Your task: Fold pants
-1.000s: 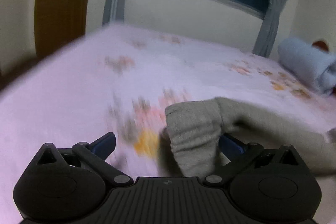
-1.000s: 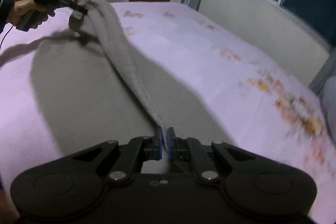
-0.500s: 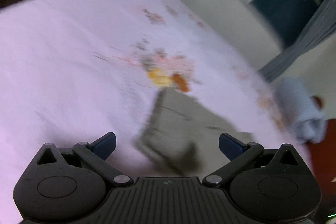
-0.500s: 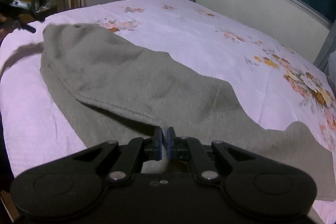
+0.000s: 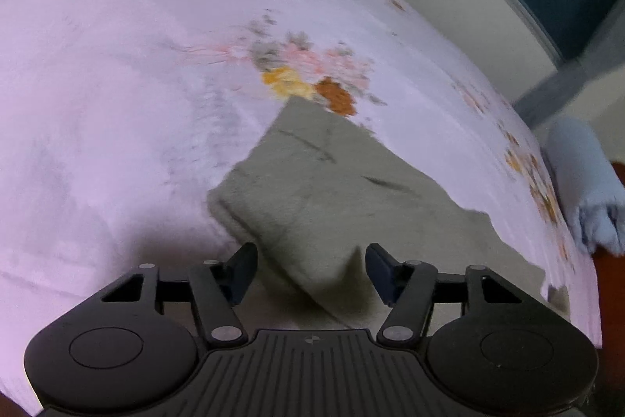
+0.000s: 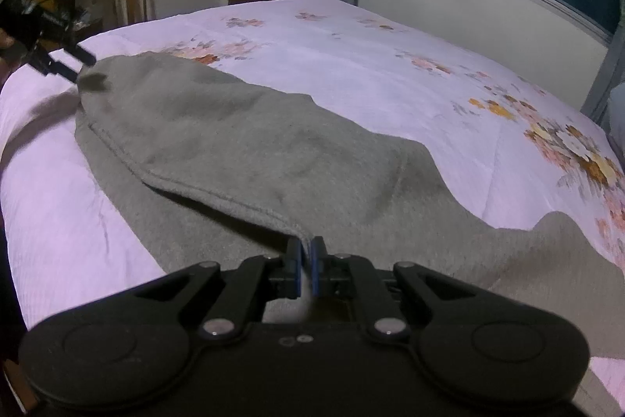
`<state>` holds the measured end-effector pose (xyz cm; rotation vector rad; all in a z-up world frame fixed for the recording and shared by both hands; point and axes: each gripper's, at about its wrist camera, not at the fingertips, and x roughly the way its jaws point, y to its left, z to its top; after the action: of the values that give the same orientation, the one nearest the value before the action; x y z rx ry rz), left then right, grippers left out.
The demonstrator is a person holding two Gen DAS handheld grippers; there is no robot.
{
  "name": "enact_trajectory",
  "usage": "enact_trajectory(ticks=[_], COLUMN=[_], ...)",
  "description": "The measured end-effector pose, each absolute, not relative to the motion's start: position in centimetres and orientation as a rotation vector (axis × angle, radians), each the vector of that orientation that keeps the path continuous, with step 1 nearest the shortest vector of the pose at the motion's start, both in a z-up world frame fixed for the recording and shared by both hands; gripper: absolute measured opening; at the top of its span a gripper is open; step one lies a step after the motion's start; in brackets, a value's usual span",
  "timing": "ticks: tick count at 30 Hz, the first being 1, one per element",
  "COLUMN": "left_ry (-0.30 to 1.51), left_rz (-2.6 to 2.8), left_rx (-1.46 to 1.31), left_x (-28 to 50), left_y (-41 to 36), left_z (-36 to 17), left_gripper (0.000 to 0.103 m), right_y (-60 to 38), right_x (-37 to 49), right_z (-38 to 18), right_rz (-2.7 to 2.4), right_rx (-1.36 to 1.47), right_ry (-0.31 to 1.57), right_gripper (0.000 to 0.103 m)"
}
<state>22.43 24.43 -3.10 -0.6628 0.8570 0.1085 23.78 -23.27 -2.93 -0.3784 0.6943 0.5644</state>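
The pants (image 6: 250,151) are spread on the bed (image 6: 390,65), folded over themselves; a roll (image 5: 582,178) is placed beside the bed.

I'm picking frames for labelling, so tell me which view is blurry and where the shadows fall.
Left wrist view: motion-smeared, the bedspread flowers streaked, a dark shadow beneath the left gripper. Right wrist view: sharper, the grey pants crisp, a shadow on the sheet at far left; strong fisheye bending in both.

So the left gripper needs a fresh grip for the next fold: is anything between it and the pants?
Nothing visible. The left gripper, jaws just closing, already has a corner of the grey pants between its fingers, on the pink bedspread.
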Motion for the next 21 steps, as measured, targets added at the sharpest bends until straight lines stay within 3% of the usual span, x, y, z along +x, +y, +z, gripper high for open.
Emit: enact_trajectory(ticks=[5,7,8,12,16,21], left_ry=[0.815,0.779,0.767,0.683,0.483,0.833], left_rz=[0.115,0.14,0.112,-0.02,-0.169,0.009], left_rx=[-0.796,-0.769,-0.78,-0.679,-0.552,-0.615], left_x=[22.9,23.8,24.4,27.2,26.8,25.0], left_y=[25.7,25.5,25.7,24.9,23.9,27.5], left_z=[-4.8,-4.3,-3.9,0.8,5.6,-6.1], left_gripper=[0.061,0.024,0.02,0.018,0.018,0.018], right_y=[-23.1,-23.1,-23.0,-22.9,-22.8,-23.5], right_x=[24.1,24.2,24.2,24.2,24.0,23.7], right_z=[-3.1,-3.1,-3.1,-3.0,-2.8,-3.2], right_rz=[0.559,0.561,0.561,0.561,0.552,0.555], right_rx=[-0.377,-0.383,-0.387,-0.396,-0.384,-0.345], right_ry=[0.695,0.699,0.699,0.702,0.686,0.706], right_gripper=[0.0,0.0,0.0,0.0,0.0,0.0])
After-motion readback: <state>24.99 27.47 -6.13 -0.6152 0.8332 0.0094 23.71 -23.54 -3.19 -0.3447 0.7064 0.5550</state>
